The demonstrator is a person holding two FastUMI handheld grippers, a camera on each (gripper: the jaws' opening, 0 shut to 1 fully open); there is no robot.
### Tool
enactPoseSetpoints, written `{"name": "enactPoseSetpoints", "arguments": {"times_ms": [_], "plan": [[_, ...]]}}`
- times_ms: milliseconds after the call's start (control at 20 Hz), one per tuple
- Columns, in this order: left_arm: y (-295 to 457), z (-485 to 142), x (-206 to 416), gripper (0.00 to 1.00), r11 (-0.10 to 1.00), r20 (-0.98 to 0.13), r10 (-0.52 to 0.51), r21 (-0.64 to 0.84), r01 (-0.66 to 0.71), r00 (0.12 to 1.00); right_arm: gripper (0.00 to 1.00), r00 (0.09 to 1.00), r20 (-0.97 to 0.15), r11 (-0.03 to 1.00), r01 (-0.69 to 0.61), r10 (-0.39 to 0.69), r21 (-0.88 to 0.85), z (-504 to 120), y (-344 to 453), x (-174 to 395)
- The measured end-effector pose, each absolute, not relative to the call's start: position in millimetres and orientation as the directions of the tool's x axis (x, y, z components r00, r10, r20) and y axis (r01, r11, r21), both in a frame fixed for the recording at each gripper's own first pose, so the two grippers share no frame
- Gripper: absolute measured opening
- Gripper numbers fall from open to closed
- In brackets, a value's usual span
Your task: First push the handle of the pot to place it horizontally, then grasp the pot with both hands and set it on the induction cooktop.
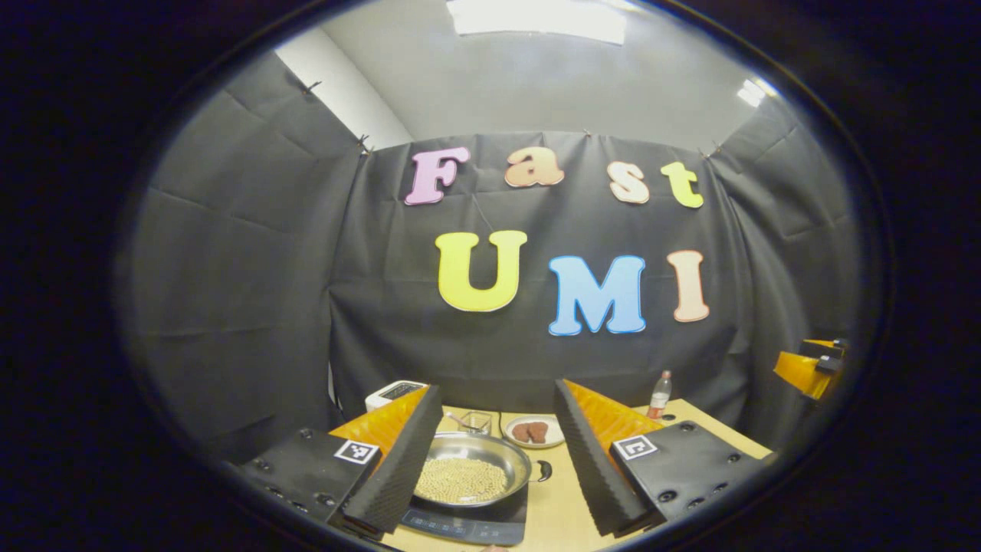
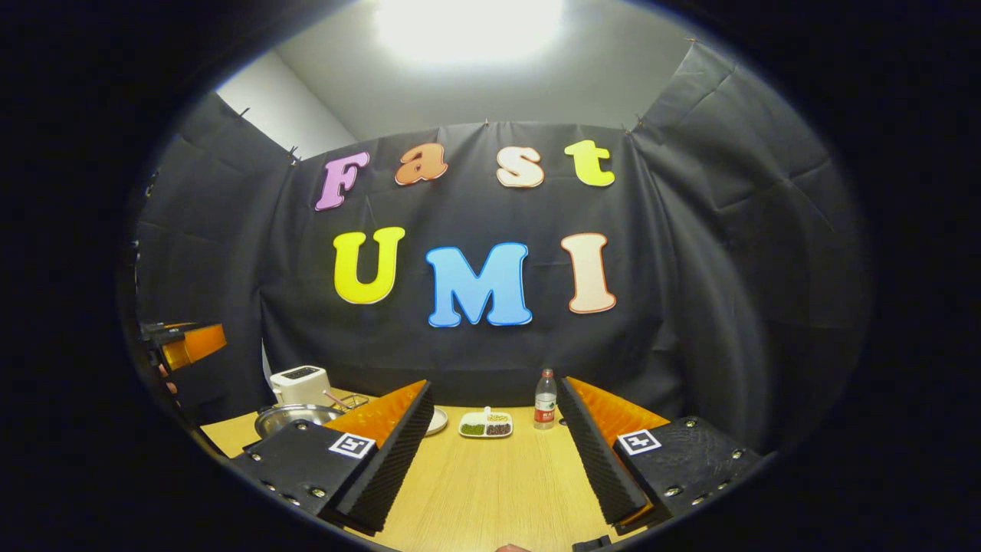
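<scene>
the right tool (image 2: 494, 460) hangs with its jaws spread wide over the pale wooden worktop (image 2: 490, 491), nothing between them. beyond its fingers stand a clear plastic bottle with a red label (image 2: 545, 399) and a small white divided dish of condiments (image 2: 486, 424). far left sit a shiny steel pot (image 2: 295, 416) and a white toaster (image 2: 300, 384).

Black cloth (image 1: 253, 276) hung in creased panels around the booth, pinned along its top edge and folded at the corners to close the far wall and both sides. Above it rose a pale grey wall (image 1: 536, 84), with a white strip showing past the cloth at the upper left. A bright ceiling light (image 2: 467, 27) glared overhead. Below, a light wooden surface (image 2: 490, 483) ran to the far cloth.
</scene>
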State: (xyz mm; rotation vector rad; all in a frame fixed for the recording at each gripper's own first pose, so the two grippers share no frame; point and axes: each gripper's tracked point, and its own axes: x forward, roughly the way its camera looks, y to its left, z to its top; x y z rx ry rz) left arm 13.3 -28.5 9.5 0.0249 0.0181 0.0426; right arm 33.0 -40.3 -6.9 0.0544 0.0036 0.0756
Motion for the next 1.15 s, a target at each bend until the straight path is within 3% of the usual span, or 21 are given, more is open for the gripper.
{"name": "enactPoseSetpoints", "arguments": {"times_ms": [100, 150, 250, 300, 600, 1150], "plan": [[-24.1, 15.1, 5.2, 0.99, 0.999, -0.013, 0.045, 0.026, -0.045, 0.999, 0.99, 0.998, 0.031, 0.997, -0.056, 0.054, 0.056, 2.7, -41.0, 34.5], [-22.4, 18.7, 0.9, 0.95, 0.999, -0.007, 0.045, 0.022, -0.044, 0.999, 0.99, 0.998, 0.037, 0.997, -0.050, 0.048, 0.056, 5.8, -40.0, 34.9], [-16.4, 22.8, -4.7, 0.99, 0.999, 0.008, 0.051, 0.015, -0.052, 0.999, 0.99, 0.998, 0.052, 0.997, -0.045, 0.042, 0.061, 12.9, -37.8, 35.7], [-14.0, 21.2, -7.4, 0.95, 0.998, 0.004, 0.054, 0.011, -0.054, 0.999, 0.99, 0.998, 0.055, 0.997, -0.038, 0.035, 0.061, 15.0, -35.8, 35.5], [-0.5, 16.4, -18.7, 0.99, 0.997, -0.005, 0.076, 0.000, -0.076, 0.997, 0.99, 0.999, 0.019, 0.996, -0.041, 0.039, 0.075, 8.0, -30.4, 38.1], [-3.2, 23.4, -16.3, 0.96, 0.998, 0.017, 0.064, 0.015, -0.064, 0.998, 0.99, 0.998, 0.055, 0.998, -0.036, 0.033, 0.058, 23.4, -24.6, 36.1]]}}
